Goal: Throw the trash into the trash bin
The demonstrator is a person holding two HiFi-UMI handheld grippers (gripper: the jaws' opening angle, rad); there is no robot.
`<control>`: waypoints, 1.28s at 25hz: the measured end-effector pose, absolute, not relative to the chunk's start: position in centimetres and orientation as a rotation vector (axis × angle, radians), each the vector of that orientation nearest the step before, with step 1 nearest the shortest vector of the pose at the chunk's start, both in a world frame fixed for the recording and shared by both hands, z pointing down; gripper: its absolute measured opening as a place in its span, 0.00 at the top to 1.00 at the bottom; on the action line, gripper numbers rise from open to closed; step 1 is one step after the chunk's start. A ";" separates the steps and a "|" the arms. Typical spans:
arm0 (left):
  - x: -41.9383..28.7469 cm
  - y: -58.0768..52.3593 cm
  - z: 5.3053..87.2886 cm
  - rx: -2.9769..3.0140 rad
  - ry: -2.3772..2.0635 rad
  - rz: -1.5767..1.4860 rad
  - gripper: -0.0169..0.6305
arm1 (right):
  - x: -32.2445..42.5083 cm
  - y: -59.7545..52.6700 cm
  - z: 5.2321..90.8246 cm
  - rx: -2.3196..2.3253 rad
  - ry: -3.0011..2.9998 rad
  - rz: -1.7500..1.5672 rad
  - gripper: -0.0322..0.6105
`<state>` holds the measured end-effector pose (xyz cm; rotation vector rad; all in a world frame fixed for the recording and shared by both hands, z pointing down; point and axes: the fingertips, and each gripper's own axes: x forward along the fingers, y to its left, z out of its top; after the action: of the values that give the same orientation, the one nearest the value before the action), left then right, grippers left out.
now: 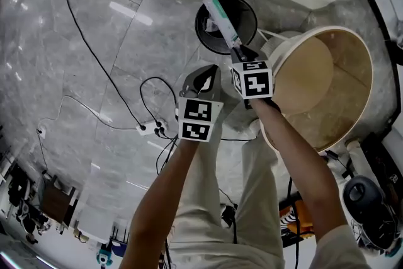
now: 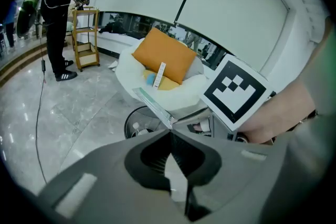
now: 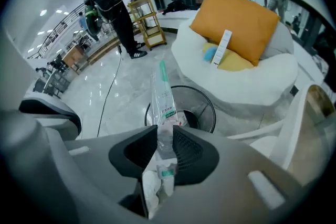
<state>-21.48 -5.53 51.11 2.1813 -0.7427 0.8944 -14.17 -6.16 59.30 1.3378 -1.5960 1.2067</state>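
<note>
Forearms reach out from below in the head view, each hand carrying a grey plastic gripper with a marker cube. The right gripper (image 1: pixel 239 50) is the nearer one to the trash bin (image 1: pixel 200 22). Its jaws are clenched on the trash, a long plastic wrapper (image 3: pixel 161 97).

The wrapper is a thin, clear, flexible sleeve with green print. It is pinched near its lower end, where crumpled white material bunches between the ribbed black pads. Its long axis runs straight out from the jaws, and in the head view the free end (image 1: pixel 220 16) reaches across the bin's open mouth. The bin lies ahead of and below the jaws, in line with the wrapper, so I judge that letting go should drop the wrapper inside. A light sleeve like this may flutter or catch on the rim.

The bin (image 3: pixel 202 107) is round and black with a mesh wall, and it stands on the glossy grey marble floor (image 1: pixel 94 9).

Just beside and behind the right gripper, the left gripper (image 1: pixel 204 75) has its jaws closed together with nothing between them.

To the right stands a round bench (image 1: pixel 368 60) with a pale wooden top and a raised white rim. Beyond the bin, a soft white seat (image 3: pixel 262 81) holds an orange cushion (image 3: pixel 236 23).
</note>
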 end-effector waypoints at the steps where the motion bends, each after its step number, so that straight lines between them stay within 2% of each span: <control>1: -21.7 -5.6 51.6 2.177 -0.741 0.900 0.97 | -14.4 -6.2 59.8 1.349 -1.583 1.232 0.77; 15: -21.4 -6.3 57.4 2.167 -0.674 0.970 0.97 | -13.9 -6.1 66.7 1.389 -1.479 1.326 0.77; 32: -21.2 -5.6 59.6 2.155 -0.629 1.007 0.97 | -13.6 -6.3 71.4 1.302 -1.459 1.278 0.77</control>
<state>-21.24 -5.63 59.64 2.1551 -0.6285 1.0072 -13.58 -6.27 71.40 1.3021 -1.4586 1.2776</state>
